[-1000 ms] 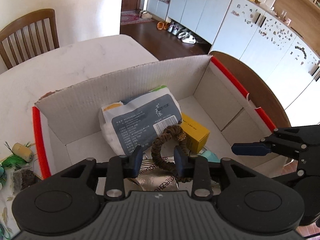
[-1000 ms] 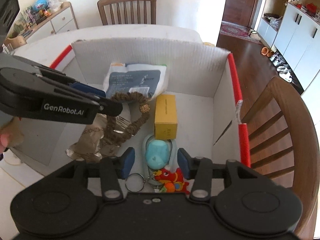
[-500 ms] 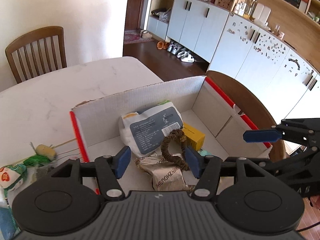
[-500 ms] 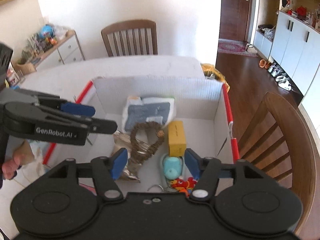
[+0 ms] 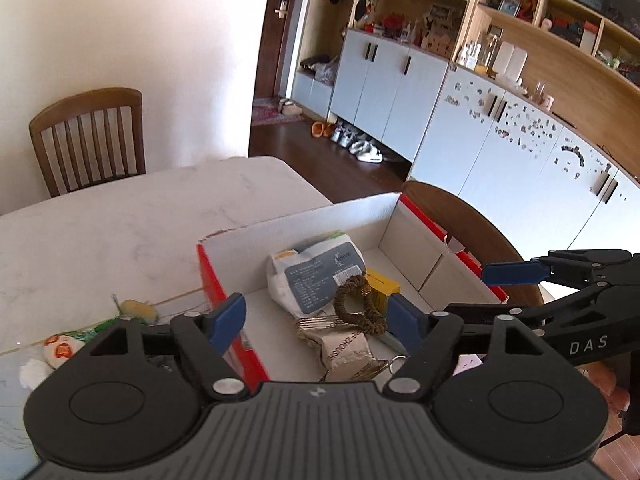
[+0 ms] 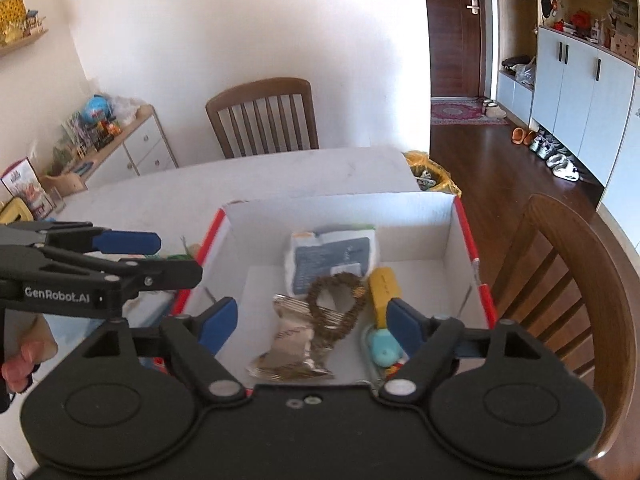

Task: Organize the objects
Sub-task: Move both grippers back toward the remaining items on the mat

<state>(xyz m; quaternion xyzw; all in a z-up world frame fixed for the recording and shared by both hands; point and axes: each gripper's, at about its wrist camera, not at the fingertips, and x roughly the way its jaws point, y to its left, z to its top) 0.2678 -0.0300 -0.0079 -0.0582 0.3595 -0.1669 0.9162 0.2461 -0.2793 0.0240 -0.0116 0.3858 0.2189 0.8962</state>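
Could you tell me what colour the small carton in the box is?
Yellow; the carton shows best in the right wrist view.

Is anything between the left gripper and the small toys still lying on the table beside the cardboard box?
Nothing visible does: the open left gripper hangs empty, and the toys lie uncovered outside the box's red wall.

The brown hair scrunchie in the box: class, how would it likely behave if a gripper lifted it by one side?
The scrunchie would probably flop: it is a crinkled fabric loop draped unevenly over the foil packet. It likely weighs very little, being thin and hollow in the middle. It seems unlikely to slip or roll, since its surface looks ruffled.
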